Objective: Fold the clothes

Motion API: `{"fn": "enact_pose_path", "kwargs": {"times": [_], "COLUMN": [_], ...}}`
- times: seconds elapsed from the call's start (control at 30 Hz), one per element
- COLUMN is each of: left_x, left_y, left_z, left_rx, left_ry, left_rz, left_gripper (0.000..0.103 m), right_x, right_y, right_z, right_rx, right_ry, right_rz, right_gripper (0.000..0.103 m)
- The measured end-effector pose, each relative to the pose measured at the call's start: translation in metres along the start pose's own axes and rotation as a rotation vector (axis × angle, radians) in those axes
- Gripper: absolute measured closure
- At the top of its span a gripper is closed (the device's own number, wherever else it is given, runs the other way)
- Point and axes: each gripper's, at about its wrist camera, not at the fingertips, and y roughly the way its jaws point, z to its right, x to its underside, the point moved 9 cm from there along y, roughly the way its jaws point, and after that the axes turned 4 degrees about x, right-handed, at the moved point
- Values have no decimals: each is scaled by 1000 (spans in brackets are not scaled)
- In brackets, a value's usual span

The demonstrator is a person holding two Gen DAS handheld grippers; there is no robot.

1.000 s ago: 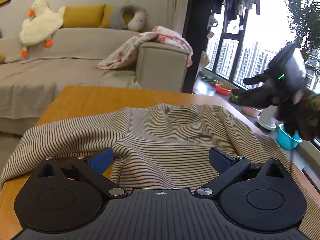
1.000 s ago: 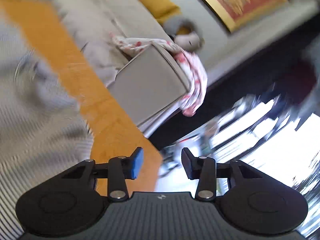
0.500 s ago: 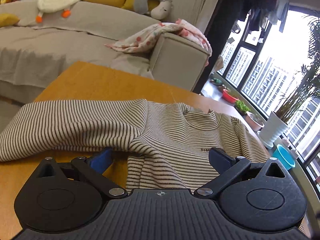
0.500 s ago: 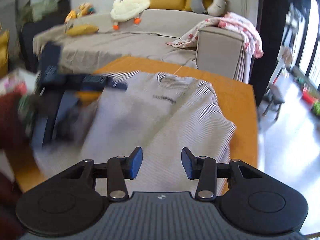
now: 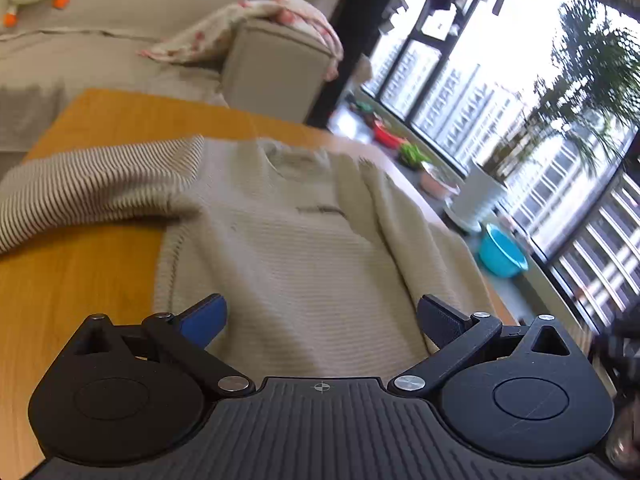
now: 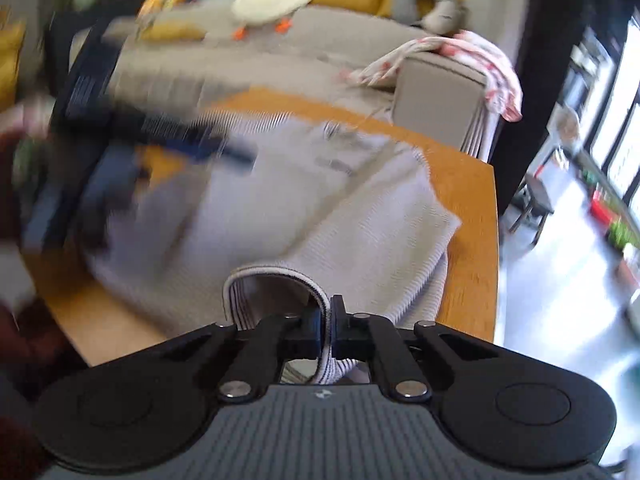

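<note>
The right gripper point(image 6: 329, 330) is now pinching the cuff point(image 6: 276, 280) of the cream, thin-striped, long-sleeved knit sweater point(image 6: 320, 220). Half a sec ago its jaws were standing apart w/ nothing between them; now they're squeezed together w/ a band of ribbed hem fabric running down through the gap, and the cuff is looping up just ahead of the tips. That's the change that matters: the sleeve end is grabbed, so the fold-in is probably starting.

The left gripper point(image 5: 322, 322) is hovering wide open over the sweater's lower body, blue pad point(image 5: 204, 318) on its left, dark pad on its right, holding nothing. The cloth is lying below and between the fingers, not clamped. Compared w/ a sec ago its view is tilting further down and rightward, w/ the windows filling more of the right side.

The sweater is lying spread, front up, on the orange-brown wooden table point(image 5: 80, 264), collar at the far end ahead of the left gripper, one sleeve point(image 5: 92, 196) stretching off to its left. From the right gripper, the body is spreading ahead and leftward, table edge to its right. The left gripper shows there only as a dark blur, far left.

Judgement: early stage; next is likely carrying the right sleeve across the chest. Risk: the cuff slipping out, or the body getting dragged along.
</note>
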Motion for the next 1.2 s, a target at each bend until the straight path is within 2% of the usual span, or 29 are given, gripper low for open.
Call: {"fn": "enact_pose_path", "kwargs": {"times": [0.1,0.2,0.3,0.37,0.5,0.6,0.7,0.77,0.9,0.93,0.97,1.0,1.03,1.07,1.2], "left_x": [20,39,44,39,17,1,-15,-25,-25,-26,-26,-27,-28,-29,-22], "left_y": [3,4,2,-4,-27,-36,-36,-40,-48,-50,-51,-52,-53,-54,-54], "left_z": [12,32,45,48,35,18,7,1,-4,-5,-5,-5,-6,-6,-20], "left_rx": [95,132,159,156,66,43,53,109,303,345,386,400,406,412,359], "left_ry": [-10,77,97,121,175,119,57,-22,-163,-199,-229,-244,-256,-267,-328], "left_rz": [-158,-208,-216,-186,-55,3,49,58,62,64,65,66,67,68,31], "left_gripper": [0,0,0,0,0,0,0,0,0,0,0,0,0,0,0], "right_x": [-55,-108,-140,-155,-185,-217,-246,-251,-234,-228,-222,-215,-209,-204,-180], "right_y": [-19,-49,-61,-54,-29,1,39,60,65,63,60,57,51,45,33], "right_z": [42,108,153,169,170,149,114,88,43,34,30,26,26,27,40], "right_rx": [13,75,96,82,6,-51,-89,-124,-185,-199,-208,-214,-211,-202,-144], "right_ry": [140,311,442,523,631,622,586,567,454,424,407,393,380,366,320], "right_rz": [154,325,409,423,439,415,361,310,248,233,225,219,225,237,248], "right_gripper": [99,99,99,99,99,99,99,99,97,91,77,68,53,45,43]}}
